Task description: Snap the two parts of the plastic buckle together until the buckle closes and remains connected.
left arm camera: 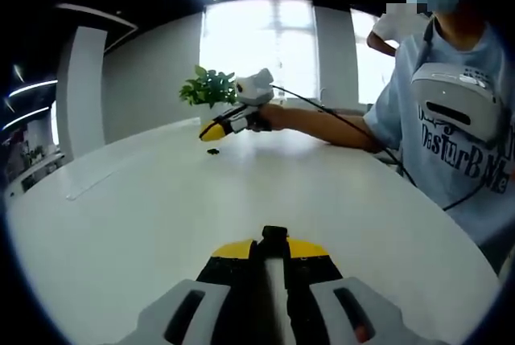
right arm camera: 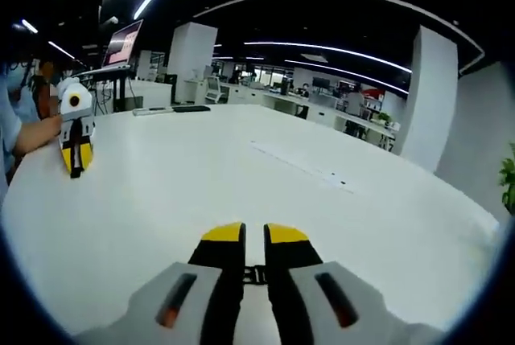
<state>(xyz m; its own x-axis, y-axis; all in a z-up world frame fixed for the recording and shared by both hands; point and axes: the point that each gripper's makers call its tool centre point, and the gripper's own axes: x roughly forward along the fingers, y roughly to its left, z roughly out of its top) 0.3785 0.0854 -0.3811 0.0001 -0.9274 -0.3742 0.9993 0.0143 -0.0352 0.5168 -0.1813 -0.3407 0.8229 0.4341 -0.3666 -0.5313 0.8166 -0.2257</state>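
Note:
My left gripper [left arm camera: 273, 250] is shut on a black buckle part [left arm camera: 274, 237] that pokes out between its yellow tips. In the right gripper view it stands at the far left [right arm camera: 76, 160], held by a hand. Across the white table [left arm camera: 145, 224] the right gripper [left arm camera: 212, 131] tilts down to the surface, and a small black piece [left arm camera: 213, 152] sits just under its tips. In its own view the right gripper [right arm camera: 255, 234] has its jaws a narrow slit apart, with the second black buckle part [right arm camera: 254, 274] wedged between them further back.
A person in a light blue shirt [left arm camera: 451, 136] stands at the table's right side, arm stretched out to the right gripper, with a cable trailing along it. A green plant [left arm camera: 208, 88] stands behind that gripper. Office desks [right arm camera: 322, 104] lie beyond the table.

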